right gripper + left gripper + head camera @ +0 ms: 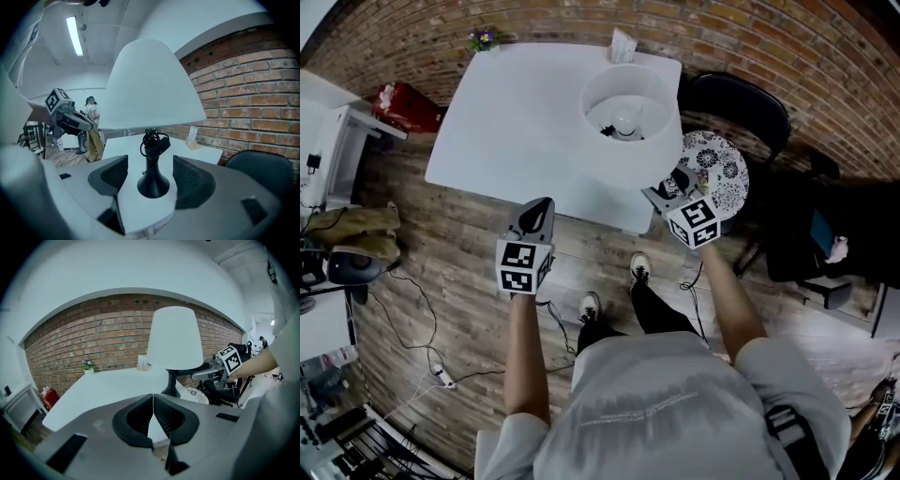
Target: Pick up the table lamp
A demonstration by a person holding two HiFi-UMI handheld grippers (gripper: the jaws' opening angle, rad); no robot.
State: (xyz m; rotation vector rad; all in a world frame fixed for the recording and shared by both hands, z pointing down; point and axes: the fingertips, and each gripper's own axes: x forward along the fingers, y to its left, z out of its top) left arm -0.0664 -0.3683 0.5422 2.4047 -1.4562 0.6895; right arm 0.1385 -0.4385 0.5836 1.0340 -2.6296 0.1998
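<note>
The lamp (630, 117) stands upright at the bench's (516, 122) near right corner, close to the edge, with a chair (741, 108) just beyond that side. The right gripper (661, 192) is level with the bench top under the shade (150, 84). Its jaws are spread wide, with the dark stem (151, 161) and flared base (153, 185) standing between them, clear of both pads, so nothing is gripped yet. The left gripper (540, 206) hangs off the bench's front edge, well apart from the lamp, its jaws pressed together on nothing. The lamp looks light but top-heavy: a broad, thin shade over a slim post and small foot. The shade would likely dent or slip if squeezed, so the stem is the place to take hold, low down, just above the flare and below the coiled cord (152, 139) bundled near the top. The stem looks smooth and round, so a firm, square grip is wanted, and a straight lift to keep the shade from swinging it over. I cannot tell whether the cord trails anywhere.
</note>
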